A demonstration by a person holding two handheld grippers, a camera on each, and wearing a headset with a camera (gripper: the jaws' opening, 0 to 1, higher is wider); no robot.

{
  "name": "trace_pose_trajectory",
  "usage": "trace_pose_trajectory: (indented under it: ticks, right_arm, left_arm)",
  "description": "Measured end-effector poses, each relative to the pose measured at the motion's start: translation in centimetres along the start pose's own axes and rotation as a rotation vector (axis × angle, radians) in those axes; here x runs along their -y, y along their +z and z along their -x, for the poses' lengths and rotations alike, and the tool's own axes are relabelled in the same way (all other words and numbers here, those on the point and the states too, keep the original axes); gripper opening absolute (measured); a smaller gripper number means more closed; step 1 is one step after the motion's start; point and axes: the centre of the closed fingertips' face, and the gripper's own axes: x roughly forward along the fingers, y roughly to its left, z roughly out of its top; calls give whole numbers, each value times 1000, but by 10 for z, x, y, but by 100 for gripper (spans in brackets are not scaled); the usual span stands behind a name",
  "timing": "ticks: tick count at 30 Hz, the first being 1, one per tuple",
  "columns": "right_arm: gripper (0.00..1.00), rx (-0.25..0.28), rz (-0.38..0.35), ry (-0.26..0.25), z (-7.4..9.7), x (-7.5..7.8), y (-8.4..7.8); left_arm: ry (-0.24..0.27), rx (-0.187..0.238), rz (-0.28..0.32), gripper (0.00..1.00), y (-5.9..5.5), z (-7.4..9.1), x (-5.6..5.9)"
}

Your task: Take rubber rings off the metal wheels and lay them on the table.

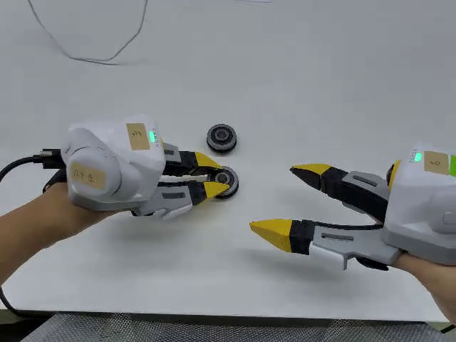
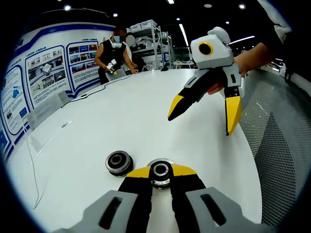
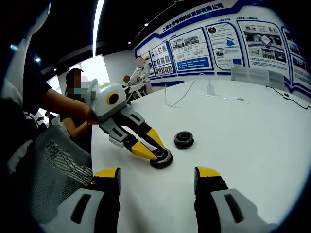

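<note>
Closest to us on the left, the left gripper (image 1: 211, 174) pinches the near metal wheel (image 1: 228, 181) between its almost closed yellow tips. The wheel sits on the white table (image 1: 320, 85). A second wheel (image 1: 221, 137) lies just behind it, farther away. On the right, the right gripper (image 1: 291, 201) gapes wide with nothing in it.

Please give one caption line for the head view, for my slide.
Left yellow-tipped gripper grips one black-ringed metal wheel on the white table; right gripper hovers open nearby.
</note>
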Motion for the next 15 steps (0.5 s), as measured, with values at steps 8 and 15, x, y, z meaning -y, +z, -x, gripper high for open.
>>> trace_pose_trajectory:
  ticks: [8,15]
  right_arm:
    - [65,4,-65,57,-14,-11,3]
    - [65,41,-180,79,-26,-13,12]
  left_arm:
    - [-6,-7,-4,13,0,0,-1]
    - [-20,-18,-19,13,0,1,1]
